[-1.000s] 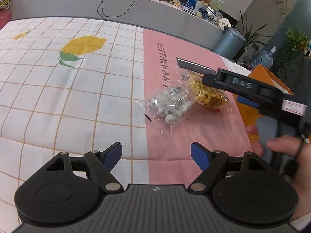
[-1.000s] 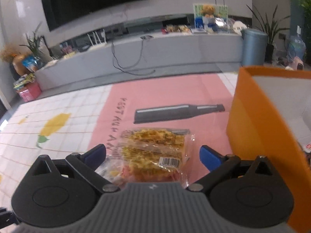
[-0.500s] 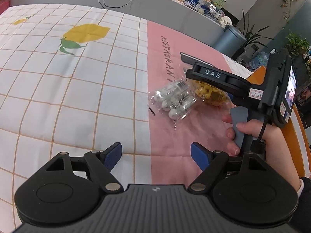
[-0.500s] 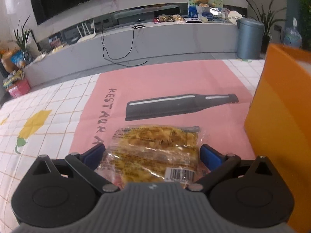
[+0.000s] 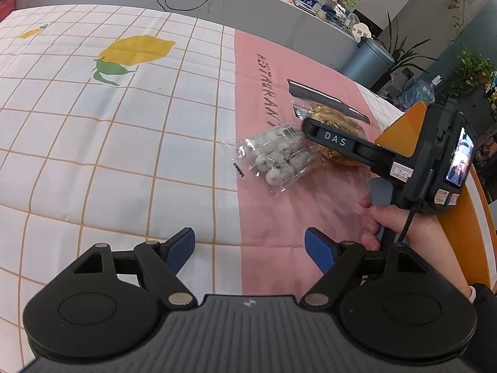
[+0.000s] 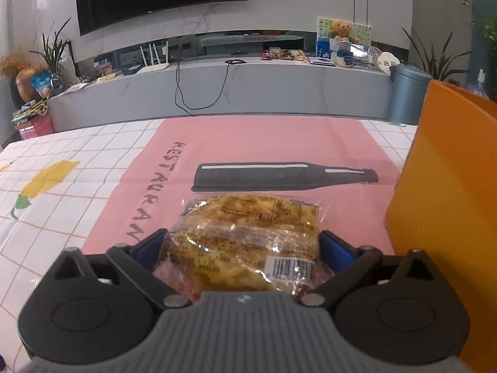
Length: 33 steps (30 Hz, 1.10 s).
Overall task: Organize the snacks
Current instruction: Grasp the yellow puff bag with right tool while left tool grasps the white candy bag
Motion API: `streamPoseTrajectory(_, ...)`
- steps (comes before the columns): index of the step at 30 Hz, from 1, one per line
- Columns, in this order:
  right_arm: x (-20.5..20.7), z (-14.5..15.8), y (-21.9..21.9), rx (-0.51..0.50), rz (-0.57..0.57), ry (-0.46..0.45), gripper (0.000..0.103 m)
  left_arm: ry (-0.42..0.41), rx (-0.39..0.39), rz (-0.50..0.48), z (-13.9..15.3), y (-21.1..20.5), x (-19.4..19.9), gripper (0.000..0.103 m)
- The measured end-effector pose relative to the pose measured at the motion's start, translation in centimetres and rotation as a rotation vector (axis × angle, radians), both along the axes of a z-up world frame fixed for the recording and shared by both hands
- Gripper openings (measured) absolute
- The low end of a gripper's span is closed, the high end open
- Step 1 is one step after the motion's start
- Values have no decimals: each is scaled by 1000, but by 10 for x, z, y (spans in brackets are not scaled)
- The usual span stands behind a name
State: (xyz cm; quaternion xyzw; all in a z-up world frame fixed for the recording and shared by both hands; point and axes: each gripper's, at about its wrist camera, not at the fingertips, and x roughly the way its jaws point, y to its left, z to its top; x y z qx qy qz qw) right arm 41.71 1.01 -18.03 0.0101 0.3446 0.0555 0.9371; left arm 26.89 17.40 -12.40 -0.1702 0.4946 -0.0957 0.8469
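Covering the bench, a checked cloth (image 5: pixel 124 143) carries a lemon print (image 5: pixel 136 48) at about 11 o'clock in the left wrist view, well apart from the snacks. The left gripper (image 5: pixel 250 250) hangs over the cloth with its blue fingers (image 5: pixel 181 247) spread wide and nothing between them.

At 1 o'clock from it, on the pink panel (image 5: pixel 270 217) of the cloth, lies a clear bag of white sweets (image 5: pixel 278 158), its right edge touching a packet of yellow crisps (image 6: pixel 245 242). A printed bottle (image 6: pixel 279 175) lies just beyond the packet, at 12 o'clock in the right wrist view, with the lettering (image 6: pixel 155 189) at about 10 o'clock.

The right gripper (image 6: pixel 240 247) straddles the crisp packet: its blue fingers (image 6: pixel 335 248) stand at both ends of the wrapper, close against it, the packet appearing to rest on the pink panel. Whether the pads actually press the wrapper cannot be told. In the left wrist view the gripper's black body hides most of the packet.

An orange box (image 6: pixel 441 192) stands at 3 o'clock in the right wrist view, just beside the right finger, its wall upright. A grey bin (image 6: pixel 407 93) stands off the bench behind it, at 1 o'clock.
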Motion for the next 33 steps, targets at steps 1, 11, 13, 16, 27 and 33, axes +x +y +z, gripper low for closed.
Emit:
streamPoseTrajectory(1, -1, 0, -1, 3, 2, 0, 83, 1, 0, 1, 0, 0, 0, 94)
streamPoseTrajectory(11, -41, 15, -2, -13, 23, -74, 76, -73, -16, -19, 12, 0, -8, 94)
streamPoseTrajectory(13, -57, 21, -1, -28, 35, -88, 76, -116, -16, -72, 18, -4, -11, 94)
streamPoseTrajectory(16, -77, 29, -5, -16, 57, -61, 76, -190, 69, -149, 28, -15, -14, 94)
streamPoseTrajectory(27, -129, 38, -25, -11, 50, -19, 77, -260, 283, -540, 46, -42, 16, 96)
streamPoseTrajectory(33, -129, 19, -35, 61, 40, 14, 76, -248, 422, -601, 22, -60, 49, 96)
